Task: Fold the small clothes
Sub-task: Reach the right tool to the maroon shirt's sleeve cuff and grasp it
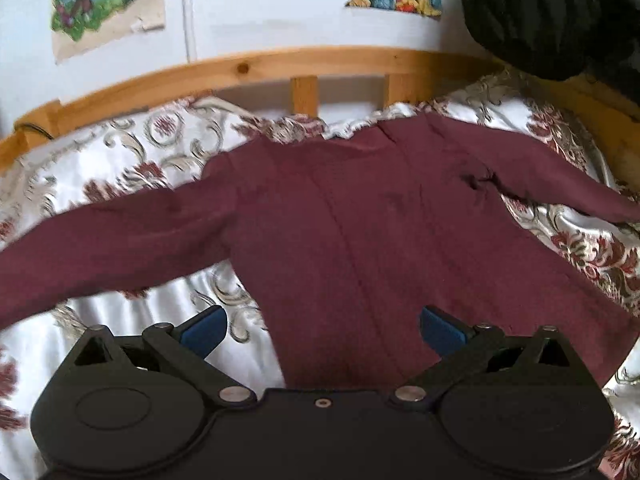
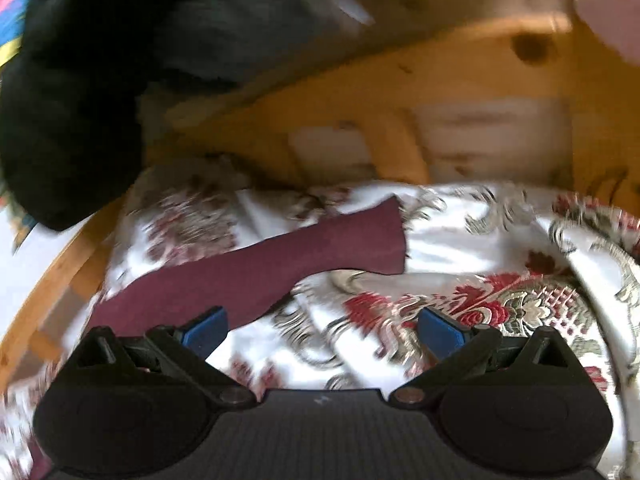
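The left gripper (image 1: 322, 330) is spread wide and grips nothing; it sits over the near hem of the maroon shirt (image 1: 352, 232). The right gripper (image 2: 322, 330) is likewise spread wide and empty, above the floral bedspread (image 2: 500, 248). The shirt lies flat on the bedspread, both sleeves out to left and right. Its right sleeve (image 2: 280, 260) lies just beyond the right gripper. Farther back runs a wooden bed rail (image 1: 280, 64), with dark fabric (image 1: 552, 16) at far right.
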Demonstrator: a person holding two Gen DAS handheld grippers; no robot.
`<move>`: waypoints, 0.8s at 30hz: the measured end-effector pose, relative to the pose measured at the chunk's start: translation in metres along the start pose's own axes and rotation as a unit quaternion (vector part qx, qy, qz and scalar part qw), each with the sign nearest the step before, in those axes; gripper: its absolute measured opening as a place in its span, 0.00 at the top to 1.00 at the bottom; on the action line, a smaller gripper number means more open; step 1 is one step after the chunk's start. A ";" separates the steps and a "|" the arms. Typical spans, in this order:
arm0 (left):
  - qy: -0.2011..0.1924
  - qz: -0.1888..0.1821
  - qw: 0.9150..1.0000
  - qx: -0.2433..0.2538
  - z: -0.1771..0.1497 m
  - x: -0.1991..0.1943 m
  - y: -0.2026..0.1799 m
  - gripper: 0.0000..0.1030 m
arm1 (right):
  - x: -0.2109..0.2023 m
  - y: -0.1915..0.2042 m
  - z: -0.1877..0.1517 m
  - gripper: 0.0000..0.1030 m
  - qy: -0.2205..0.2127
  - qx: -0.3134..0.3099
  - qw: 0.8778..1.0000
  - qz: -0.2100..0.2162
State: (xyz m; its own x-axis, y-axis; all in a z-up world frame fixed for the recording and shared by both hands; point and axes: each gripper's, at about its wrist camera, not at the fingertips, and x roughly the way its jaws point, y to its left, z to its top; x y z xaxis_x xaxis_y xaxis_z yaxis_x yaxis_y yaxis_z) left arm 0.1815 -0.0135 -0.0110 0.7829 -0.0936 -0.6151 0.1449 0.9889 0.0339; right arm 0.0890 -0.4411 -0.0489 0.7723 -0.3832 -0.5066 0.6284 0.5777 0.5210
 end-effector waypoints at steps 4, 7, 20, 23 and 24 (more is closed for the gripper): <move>0.010 -0.008 1.000 0.015 -0.010 0.010 0.005 0.01 | 0.035 -0.019 0.012 0.00 0.015 0.090 0.996 -0.010; 0.020 -0.017 1.000 -0.005 -0.014 0.015 0.010 0.01 | 0.052 -0.026 0.017 0.00 -0.003 0.151 0.988 -0.041; 0.083 -0.077 0.990 -0.088 -0.021 0.034 0.026 0.01 | 0.102 0.014 -0.017 0.41 -0.059 0.007 0.982 -0.180; 0.088 -0.083 0.988 -0.097 -0.022 0.035 0.028 0.01 | 0.094 -0.003 -0.018 0.62 -0.076 0.074 0.985 -0.133; 0.088 -0.083 0.988 -0.097 -0.023 0.035 0.028 0.01 | 0.093 -0.007 -0.019 0.68 -0.080 0.085 0.986 -0.122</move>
State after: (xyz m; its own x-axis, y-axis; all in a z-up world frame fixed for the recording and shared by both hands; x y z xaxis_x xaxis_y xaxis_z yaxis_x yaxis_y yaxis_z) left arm 0.1989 0.0135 -0.0490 0.6386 -0.2515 -0.7273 0.1298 0.9667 -0.2203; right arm 0.1547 -0.4672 -0.1124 0.5926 -0.6122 -0.5235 0.7932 0.3305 0.5115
